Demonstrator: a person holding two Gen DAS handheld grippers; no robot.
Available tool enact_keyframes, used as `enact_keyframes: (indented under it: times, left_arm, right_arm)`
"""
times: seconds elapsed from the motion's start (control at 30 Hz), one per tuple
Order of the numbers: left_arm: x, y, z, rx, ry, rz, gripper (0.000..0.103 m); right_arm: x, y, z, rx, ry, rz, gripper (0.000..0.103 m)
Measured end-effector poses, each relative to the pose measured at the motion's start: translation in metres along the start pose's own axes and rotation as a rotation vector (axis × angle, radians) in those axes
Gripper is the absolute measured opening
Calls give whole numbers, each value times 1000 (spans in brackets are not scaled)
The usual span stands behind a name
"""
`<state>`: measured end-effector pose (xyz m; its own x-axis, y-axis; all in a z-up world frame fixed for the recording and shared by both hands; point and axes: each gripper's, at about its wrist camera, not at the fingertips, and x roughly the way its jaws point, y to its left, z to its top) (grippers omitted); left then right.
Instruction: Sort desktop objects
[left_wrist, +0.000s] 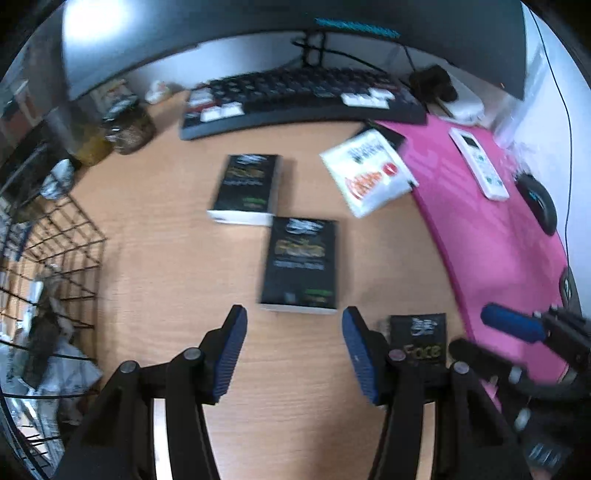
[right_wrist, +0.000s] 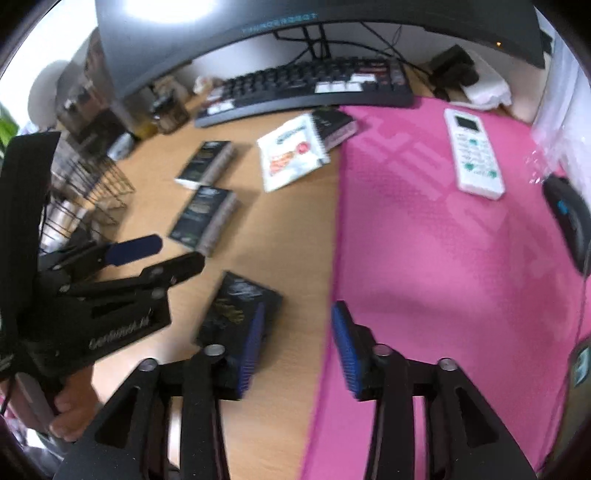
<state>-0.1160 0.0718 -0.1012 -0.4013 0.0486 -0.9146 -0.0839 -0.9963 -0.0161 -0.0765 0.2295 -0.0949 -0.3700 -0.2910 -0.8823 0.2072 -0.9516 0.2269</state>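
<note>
Both tools are held with fingers apart and nothing between them. The left tool (left_wrist: 293, 347) is poised above the wooden desk (left_wrist: 155, 206), with a black box (left_wrist: 300, 264) lying at 12 o'clock just beyond its fingertips. A second black box (left_wrist: 246, 188) is seen farther off at 11 o'clock, a white packet (left_wrist: 369, 173) at 1 o'clock. The right tool (right_wrist: 297, 347) is held over the edge of the pink mat (right_wrist: 443, 240), a third black box (right_wrist: 236, 306) partly hidden behind its left finger.
</note>
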Motion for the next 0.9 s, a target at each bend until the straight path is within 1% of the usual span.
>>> enact_keyframes:
  times: [0.07, 0.1, 0.2, 0.23, 0.33, 0.47, 0.5, 0.53, 0.63, 0.73, 0.9]
  left_arm:
    - [-3, 10, -2, -11, -3, 6, 59]
    - [-4, 14, -2, -17, -4, 9, 59]
    - [-6, 24, -3, -26, -5, 15, 59]
    - [-6, 27, -4, -29, -6, 16, 59]
    - [-6, 37, -5, -40, -4, 13, 59]
    - [-4, 41, -2, -47, -2, 15, 59]
    - [-3, 42, 0, -49, -2, 14, 59]
    - [-2, 41, 1, -49, -3, 13, 59]
    - [0, 35, 8, -48, -4, 6, 60]
    - [6, 24, 15, -28, 0, 7, 63]
    - [18, 6, 26, 3, 9, 18, 64]
  right_arm:
    - [5, 12, -1, 2, -13, -45, 54]
    - [8, 17, -2, 5, -15, -53, 54]
    - [21, 28, -3, 20, 7, -30, 54]
    - [24, 32, -5, 19, 12, -35, 54]
    - [31, 41, -8, 12, 5, -88, 58]
    - [35, 47, -8, -13, -7, -138, 58]
    - [35, 47, -8, -17, -5, -143, 54]
    - [34, 47, -8, -20, -4, -146, 47]
    - [29, 37, -3, 1, -3, -127, 47]
    - [17, 23, 5, 18, -27, -131, 47]
    - [4, -5, 14, 56, -48, -135, 47]
